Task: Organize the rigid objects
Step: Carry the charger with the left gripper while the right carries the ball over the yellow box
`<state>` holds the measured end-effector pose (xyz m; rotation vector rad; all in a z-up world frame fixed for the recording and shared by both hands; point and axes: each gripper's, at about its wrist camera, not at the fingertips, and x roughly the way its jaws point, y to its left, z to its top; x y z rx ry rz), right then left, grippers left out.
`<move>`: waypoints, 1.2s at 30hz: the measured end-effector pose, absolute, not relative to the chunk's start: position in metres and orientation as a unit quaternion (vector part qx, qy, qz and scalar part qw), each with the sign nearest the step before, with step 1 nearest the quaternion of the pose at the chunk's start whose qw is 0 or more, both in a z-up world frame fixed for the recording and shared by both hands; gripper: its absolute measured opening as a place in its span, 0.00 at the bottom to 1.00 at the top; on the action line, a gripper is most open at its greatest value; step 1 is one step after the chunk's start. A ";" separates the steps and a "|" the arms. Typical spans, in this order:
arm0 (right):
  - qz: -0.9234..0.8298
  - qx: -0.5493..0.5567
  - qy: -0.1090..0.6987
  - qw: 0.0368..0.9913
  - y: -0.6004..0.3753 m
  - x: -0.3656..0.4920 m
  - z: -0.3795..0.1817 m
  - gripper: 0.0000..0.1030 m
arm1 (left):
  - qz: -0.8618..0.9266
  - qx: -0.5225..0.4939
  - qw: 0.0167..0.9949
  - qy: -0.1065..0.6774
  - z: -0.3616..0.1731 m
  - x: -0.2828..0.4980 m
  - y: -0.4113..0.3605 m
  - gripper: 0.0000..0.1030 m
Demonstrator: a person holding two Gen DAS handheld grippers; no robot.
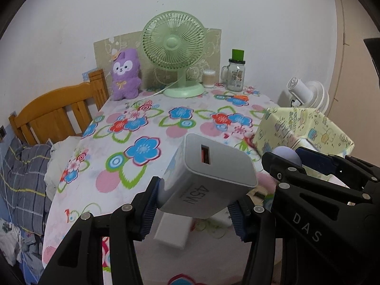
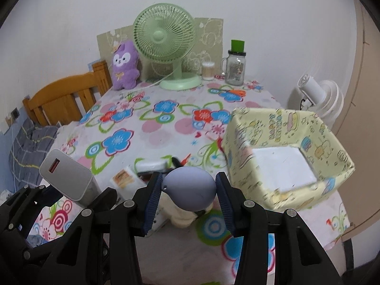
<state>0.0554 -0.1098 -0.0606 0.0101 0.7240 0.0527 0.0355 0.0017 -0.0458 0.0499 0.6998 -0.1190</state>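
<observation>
Above the floral table (image 2: 166,123), left jaws pinch charger (image 1: 209,178), right jaws pinch lilac egg (image 2: 190,188)

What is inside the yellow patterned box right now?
The yellow box shows only a bare white bottom in the right wrist view; its near corner is hidden behind the front wall.

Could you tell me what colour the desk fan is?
Pale green fan, clearest in the right wrist view.

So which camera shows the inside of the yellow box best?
The right wrist view: it looks down into the yellow box, showing its white floor and all four patterned walls. The left wrist view shows only its outer walls, partly hidden by the right gripper.
</observation>
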 end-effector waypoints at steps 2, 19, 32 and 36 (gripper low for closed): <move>0.025 0.006 0.351 0.936 -0.116 0.057 -0.057 0.48 | -0.061 0.025 0.938 0.341 -0.042 0.039 -0.006 0.54; 0.006 0.019 0.328 0.944 -0.196 0.073 -0.036 0.48 | -0.099 0.033 0.939 0.327 -0.027 0.065 -0.083 0.54; 0.043 0.030 0.316 0.947 -0.207 0.073 -0.018 0.48 | -0.108 0.049 0.942 0.315 -0.010 0.070 -0.110 0.54; 0.038 0.030 0.311 0.949 -0.212 0.072 -0.012 0.48 | -0.114 0.050 0.943 0.310 -0.006 0.070 -0.115 0.54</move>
